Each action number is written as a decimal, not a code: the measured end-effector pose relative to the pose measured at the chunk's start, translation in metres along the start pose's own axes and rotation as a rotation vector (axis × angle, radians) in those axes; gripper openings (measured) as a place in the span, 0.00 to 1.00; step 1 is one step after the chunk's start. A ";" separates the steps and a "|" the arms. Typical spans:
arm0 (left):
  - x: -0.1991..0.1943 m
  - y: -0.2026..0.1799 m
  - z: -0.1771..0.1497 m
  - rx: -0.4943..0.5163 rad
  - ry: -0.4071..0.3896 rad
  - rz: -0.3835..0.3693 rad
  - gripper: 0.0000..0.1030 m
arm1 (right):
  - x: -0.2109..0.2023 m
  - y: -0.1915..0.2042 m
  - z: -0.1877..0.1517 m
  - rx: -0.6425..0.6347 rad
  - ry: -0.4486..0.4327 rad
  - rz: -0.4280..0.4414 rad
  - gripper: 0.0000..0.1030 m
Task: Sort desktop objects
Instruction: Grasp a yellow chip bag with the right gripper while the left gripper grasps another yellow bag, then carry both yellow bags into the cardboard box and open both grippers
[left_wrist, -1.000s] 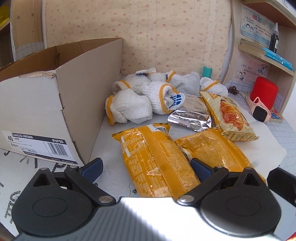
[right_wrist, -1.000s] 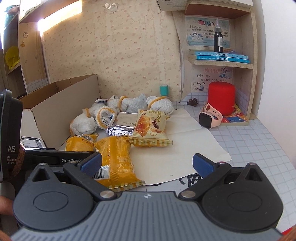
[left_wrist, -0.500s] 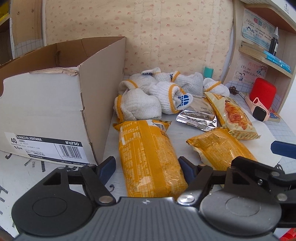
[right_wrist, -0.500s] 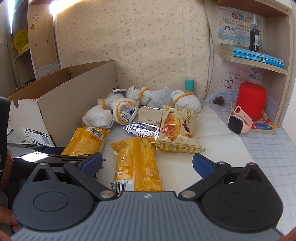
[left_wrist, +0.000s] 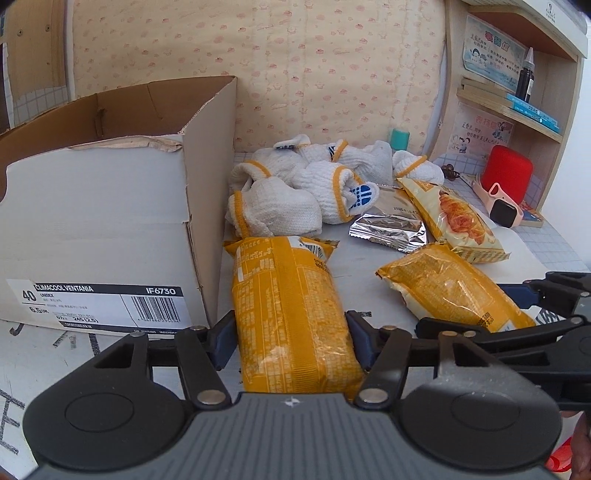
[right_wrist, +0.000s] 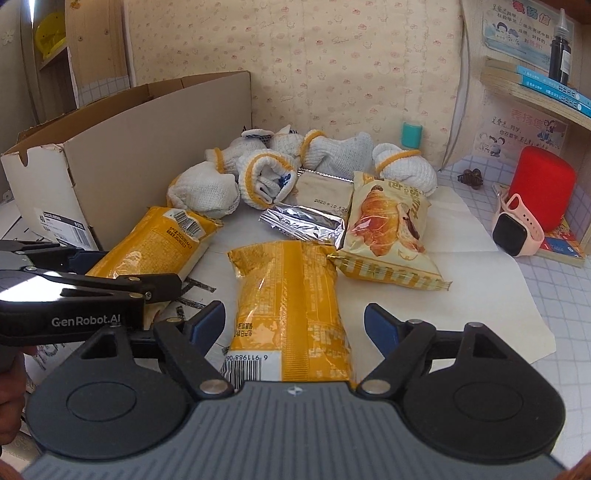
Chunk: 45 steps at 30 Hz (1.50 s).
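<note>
Two yellow snack packs lie on the desk. My left gripper (left_wrist: 291, 338) has its blue pads against both sides of the left pack (left_wrist: 291, 306), shut on it beside the shoe box (left_wrist: 110, 206). My right gripper (right_wrist: 293, 325) is open, its fingers straddling the right pack (right_wrist: 288, 306) with gaps on both sides. The left pack also shows in the right wrist view (right_wrist: 155, 243). A croissant pack (right_wrist: 388, 229), a silver foil pack (right_wrist: 306, 221) and several white rolled socks (right_wrist: 266, 177) lie behind.
The open cardboard shoe box (right_wrist: 129, 162) stands at the left. A red cylinder (right_wrist: 543, 184), a pink smartwatch (right_wrist: 517, 229) and books sit at the right under shelves. A teal cap (right_wrist: 412, 134) stands by the back wall. White paper (right_wrist: 480, 258) covers the desk.
Both grippers have moved forward and down onto the yellow packs. The left gripper's fingers have closed in onto the left pack. The right gripper now straddles the right pack.
</note>
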<state>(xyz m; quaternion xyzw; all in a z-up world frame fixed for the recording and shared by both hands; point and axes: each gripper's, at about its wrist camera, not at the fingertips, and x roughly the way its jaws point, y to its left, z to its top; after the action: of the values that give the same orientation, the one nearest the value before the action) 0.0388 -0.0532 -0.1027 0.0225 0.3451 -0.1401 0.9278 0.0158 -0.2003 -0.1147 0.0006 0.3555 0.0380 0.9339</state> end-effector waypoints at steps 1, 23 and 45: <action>0.000 -0.001 0.000 0.003 -0.002 0.002 0.62 | 0.004 0.001 -0.001 -0.008 0.017 0.004 0.66; -0.024 -0.017 0.002 0.012 -0.064 -0.044 0.49 | -0.037 0.000 0.002 0.040 -0.108 -0.020 0.49; -0.096 -0.017 0.026 -0.008 -0.203 0.061 0.49 | -0.089 0.017 0.026 0.013 -0.233 -0.003 0.49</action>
<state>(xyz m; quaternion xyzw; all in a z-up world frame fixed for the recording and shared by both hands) -0.0191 -0.0501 -0.0200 0.0152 0.2492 -0.1117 0.9619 -0.0346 -0.1895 -0.0358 0.0106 0.2445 0.0340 0.9690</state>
